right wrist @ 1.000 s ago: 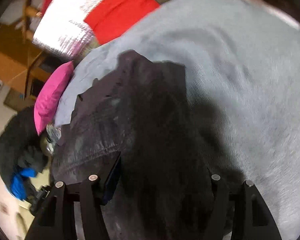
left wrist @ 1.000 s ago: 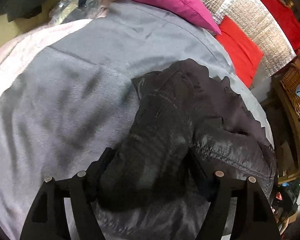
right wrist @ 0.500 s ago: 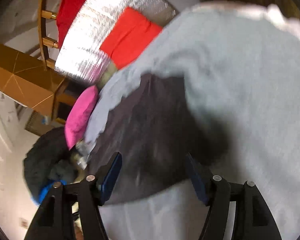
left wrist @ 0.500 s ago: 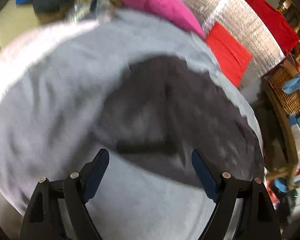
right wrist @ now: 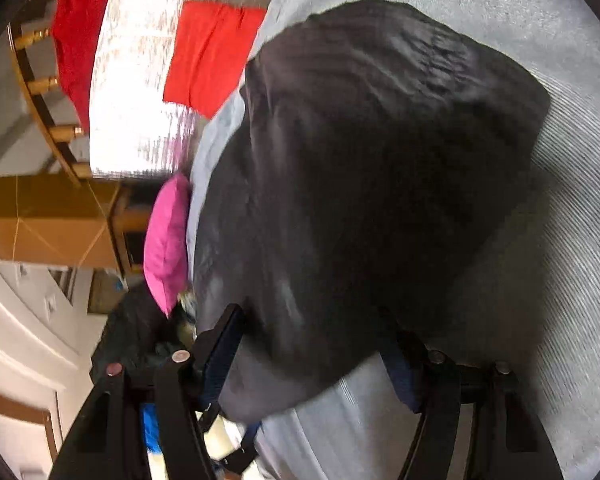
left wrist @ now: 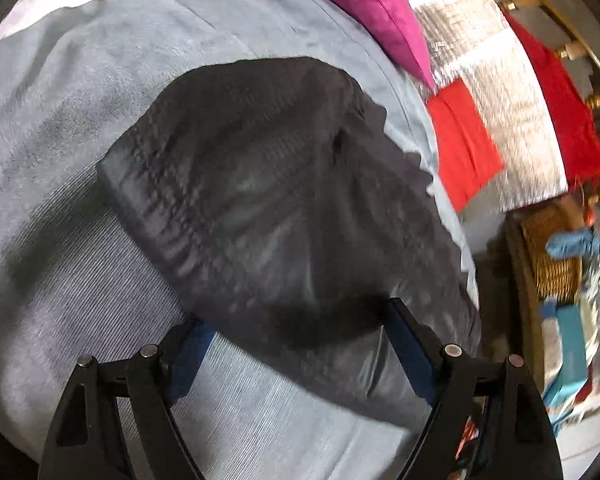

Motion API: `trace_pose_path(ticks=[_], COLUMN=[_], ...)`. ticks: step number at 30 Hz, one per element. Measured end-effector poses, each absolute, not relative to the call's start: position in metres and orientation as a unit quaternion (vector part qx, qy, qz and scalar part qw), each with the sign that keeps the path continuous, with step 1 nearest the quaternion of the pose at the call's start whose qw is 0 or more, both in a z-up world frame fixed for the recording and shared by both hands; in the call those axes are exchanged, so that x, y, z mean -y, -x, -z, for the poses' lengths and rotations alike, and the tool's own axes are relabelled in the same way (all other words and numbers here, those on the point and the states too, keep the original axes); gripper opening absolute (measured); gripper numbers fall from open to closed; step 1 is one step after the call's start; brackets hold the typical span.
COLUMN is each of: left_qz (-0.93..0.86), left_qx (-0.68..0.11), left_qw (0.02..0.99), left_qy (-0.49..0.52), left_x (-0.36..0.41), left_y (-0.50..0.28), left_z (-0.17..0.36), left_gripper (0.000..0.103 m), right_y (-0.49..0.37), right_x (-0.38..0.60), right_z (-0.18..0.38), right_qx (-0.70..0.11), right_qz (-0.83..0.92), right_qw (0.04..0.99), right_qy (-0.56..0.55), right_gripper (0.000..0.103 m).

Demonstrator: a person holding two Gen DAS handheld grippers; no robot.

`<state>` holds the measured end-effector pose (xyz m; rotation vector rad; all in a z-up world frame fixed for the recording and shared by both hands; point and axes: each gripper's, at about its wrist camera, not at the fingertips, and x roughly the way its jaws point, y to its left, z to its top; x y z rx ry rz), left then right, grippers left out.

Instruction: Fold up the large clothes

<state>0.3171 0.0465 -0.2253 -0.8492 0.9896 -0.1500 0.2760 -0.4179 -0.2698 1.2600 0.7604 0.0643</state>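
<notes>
A large black garment (left wrist: 268, 208) lies folded in a thick pile on a grey-blue bed cover (left wrist: 60, 160). It also fills the middle of the right wrist view (right wrist: 372, 168). My left gripper (left wrist: 296, 340) is open, its blue-padded fingers (left wrist: 190, 350) spread at the garment's near edge, holding nothing. My right gripper (right wrist: 312, 352) is open too, its fingers (right wrist: 220, 348) spread at the garment's near edge on the other side. Both views are motion-blurred.
A pink cushion (left wrist: 372, 12) and a red cushion (left wrist: 464, 140) lie at the far side of the bed against a silver quilted panel (left wrist: 496, 92). A wicker basket (left wrist: 552, 256) and clutter stand on the right. A wooden cabinet (right wrist: 48, 220) stands beyond the bed.
One second ago the cloth lay between both grippers' fingers. Both grippers have let it go and pulled back; the garment now lies on the bed, and both cameras have swung.
</notes>
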Motion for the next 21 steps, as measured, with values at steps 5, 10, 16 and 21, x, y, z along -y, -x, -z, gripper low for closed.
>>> trace_pose_path(ticks=[5,10,16,21], left_qz=[0.064,0.065,0.085,0.089], left_qx=[-0.439,-0.422,-0.404,-0.398], left_qw=[0.798,0.804,0.83,0.838], left_qy=[0.407,0.414,0.375,0.363], left_x=[-0.04,-0.04,-0.038,-0.049], left_y=[-0.325,-0.335,-0.331,-0.308], left_z=[0.23,0.232,0.216,0.203], left_gripper=[0.085,0.056,0.032,0.029], right_y=[-0.283,-0.284,-0.281,-0.268], right_x=[0.414,0.401,0.38,0.369], right_z=[0.267,0.252,0.224,0.208], right_qx=[-0.321,-0.311,-0.301,-0.293], right_qz=[-0.008,0.019,0.039,0.036], right_qw=[0.762,0.802,0.859,0.883], right_qy=[-0.563,-0.51,-0.412,-0.364], right_gripper=[0.071,0.059,0.042,0.04])
